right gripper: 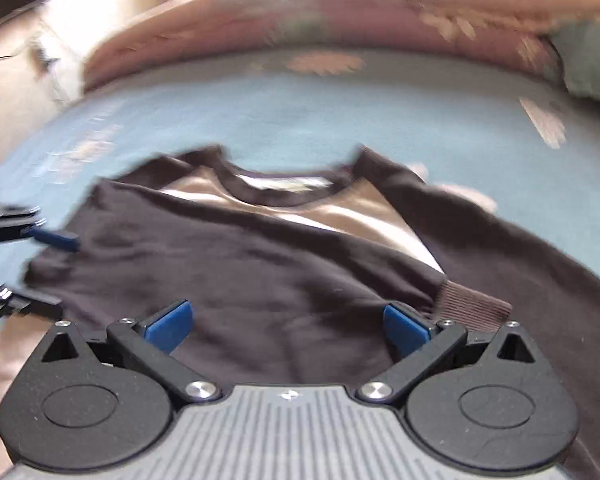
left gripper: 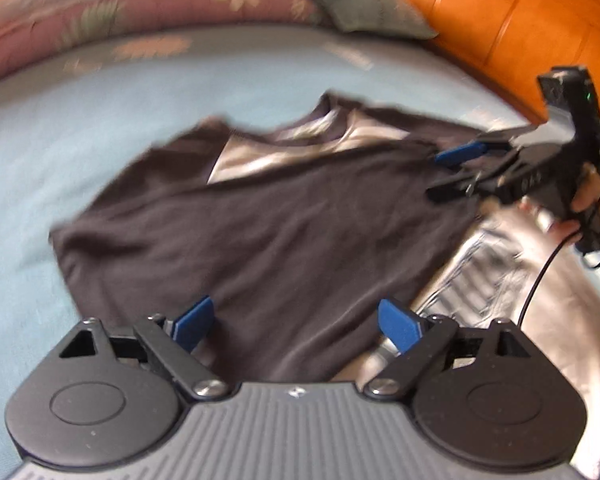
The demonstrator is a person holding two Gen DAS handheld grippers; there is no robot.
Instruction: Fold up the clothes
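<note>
Sweatshirt (right gripper: 228, 276), dark brown with a tan chest panel, lies partly folded on my blue bedsheet (left gripper: 60, 128). My left tongs (left gripper: 296, 322) and right tongs (right gripper: 286, 322) (both spread wide, grasping nothing) hover over its near edge.

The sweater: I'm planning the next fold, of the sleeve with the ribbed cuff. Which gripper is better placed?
Right. The ribbed cuff lies beside the open right gripper, by its finger. The open left gripper sits over the sweater hem.
</note>
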